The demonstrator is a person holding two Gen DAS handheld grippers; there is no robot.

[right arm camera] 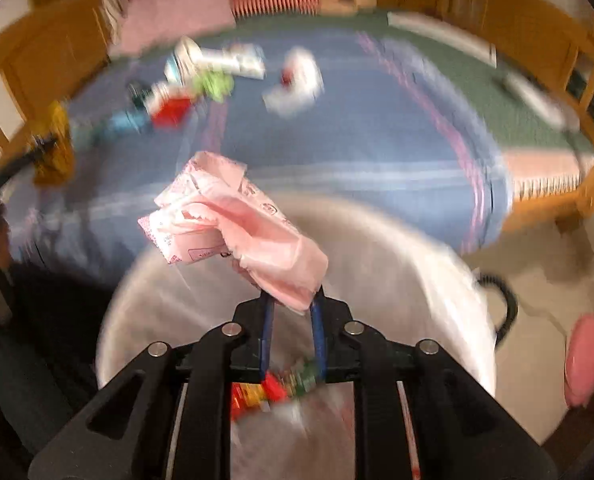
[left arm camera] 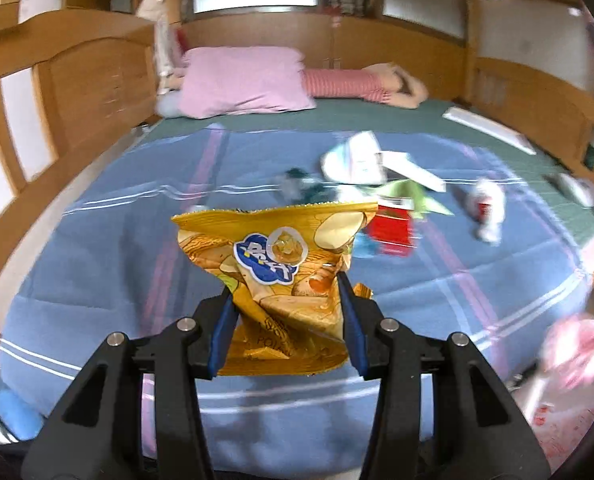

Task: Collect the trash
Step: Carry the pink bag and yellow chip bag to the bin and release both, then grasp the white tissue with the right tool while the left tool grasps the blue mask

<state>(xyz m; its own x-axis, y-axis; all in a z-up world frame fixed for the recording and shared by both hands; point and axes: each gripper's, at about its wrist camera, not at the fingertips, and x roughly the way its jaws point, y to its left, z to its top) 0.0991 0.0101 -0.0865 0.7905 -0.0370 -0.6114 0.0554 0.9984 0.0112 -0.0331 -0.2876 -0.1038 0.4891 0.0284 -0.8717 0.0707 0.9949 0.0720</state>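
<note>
My left gripper (left arm camera: 285,300) is shut on a crumpled yellow chip bag (left arm camera: 277,256) and holds it above the blue blanket. My right gripper (right arm camera: 291,304) is shut on a pink plastic wrapper (right arm camera: 233,224) and holds it over a white-lined trash bin (right arm camera: 377,248) with colourful wrappers at its bottom (right arm camera: 265,392). More trash lies on the bed: a red packet (left arm camera: 393,228), a green wrapper (left arm camera: 413,196), a white packet (left arm camera: 357,160) and a crumpled white wrapper (left arm camera: 487,206). The left gripper with the yellow bag shows blurred at the left of the right wrist view (right arm camera: 53,144).
The bed has a blue plaid blanket (left arm camera: 117,248), a pink pillow (left arm camera: 241,80) and wooden rails (left arm camera: 57,80) around it. A white flat box (left arm camera: 489,128) lies at the far right of the bed. A pink object (right arm camera: 585,360) stands on the floor by the bin.
</note>
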